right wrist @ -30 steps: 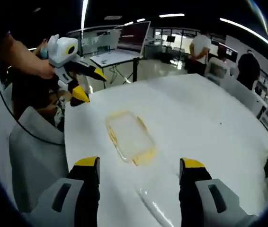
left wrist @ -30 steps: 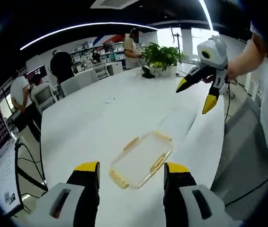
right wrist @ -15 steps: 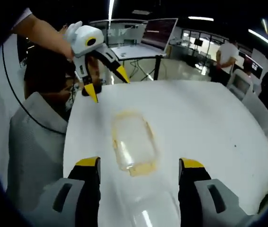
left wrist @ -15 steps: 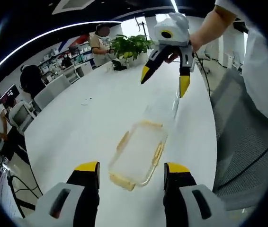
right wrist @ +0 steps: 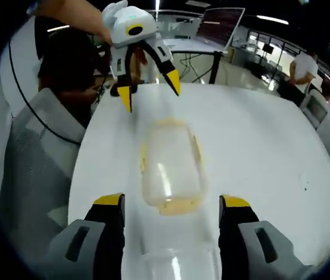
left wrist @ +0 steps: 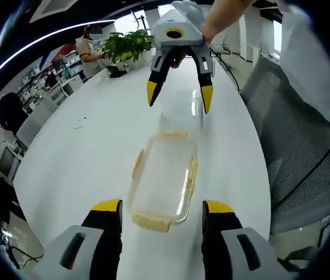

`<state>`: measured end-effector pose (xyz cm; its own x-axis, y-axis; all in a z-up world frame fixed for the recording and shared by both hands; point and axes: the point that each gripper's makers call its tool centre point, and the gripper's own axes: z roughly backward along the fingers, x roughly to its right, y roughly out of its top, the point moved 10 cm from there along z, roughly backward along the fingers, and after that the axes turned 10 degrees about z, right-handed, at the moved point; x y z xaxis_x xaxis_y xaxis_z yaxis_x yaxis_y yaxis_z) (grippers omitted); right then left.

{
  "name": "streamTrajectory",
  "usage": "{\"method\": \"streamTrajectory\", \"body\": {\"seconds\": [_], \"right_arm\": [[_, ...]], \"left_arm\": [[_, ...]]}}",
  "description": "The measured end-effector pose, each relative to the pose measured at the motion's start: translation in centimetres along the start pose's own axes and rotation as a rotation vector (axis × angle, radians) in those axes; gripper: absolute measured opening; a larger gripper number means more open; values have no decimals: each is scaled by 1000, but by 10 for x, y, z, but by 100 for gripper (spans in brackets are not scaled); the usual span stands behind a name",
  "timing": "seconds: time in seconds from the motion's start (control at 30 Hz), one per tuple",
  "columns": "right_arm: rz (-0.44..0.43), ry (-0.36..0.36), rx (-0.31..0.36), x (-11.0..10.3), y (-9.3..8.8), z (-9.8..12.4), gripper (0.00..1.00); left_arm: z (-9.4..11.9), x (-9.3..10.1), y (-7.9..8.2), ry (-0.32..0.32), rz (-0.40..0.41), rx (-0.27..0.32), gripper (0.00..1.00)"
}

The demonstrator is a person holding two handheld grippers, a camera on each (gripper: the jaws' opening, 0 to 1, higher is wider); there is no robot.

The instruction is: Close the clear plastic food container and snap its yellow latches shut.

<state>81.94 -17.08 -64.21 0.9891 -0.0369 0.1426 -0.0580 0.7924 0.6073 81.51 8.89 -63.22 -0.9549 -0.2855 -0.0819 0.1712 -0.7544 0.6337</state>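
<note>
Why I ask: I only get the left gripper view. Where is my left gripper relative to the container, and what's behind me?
Observer: In the right gripper view the left gripper hangs just past the container's end, jaws spread, touching nothing.
Operator: And behind it?
Observer: A screen on a stand, off the table.
Operator: Anyone around there?
Observer: A person in a white top stands further back, to the right.
</note>
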Motion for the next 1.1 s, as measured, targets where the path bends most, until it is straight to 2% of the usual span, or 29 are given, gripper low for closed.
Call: {"method": "streamTrajectory", "body": {"seconds": [0.2,0.43,0.87,1.1], "right_arm": [[-12,30,-6,4,-3,-9,63],[20,59,-45,6,-7,-23,62],[38,85,-94,10,-18,-37,58],[32,99,-113,10,-21,-42,57]], "left_arm": [[-6,-7,-6,-27,-26,-35,50],[-18,-15,-17,-63,-49,-77,50],[-32,-29,-28,-87,-52,-81,50],[-40,-30,-35,-126,-101,-109,49]]}}
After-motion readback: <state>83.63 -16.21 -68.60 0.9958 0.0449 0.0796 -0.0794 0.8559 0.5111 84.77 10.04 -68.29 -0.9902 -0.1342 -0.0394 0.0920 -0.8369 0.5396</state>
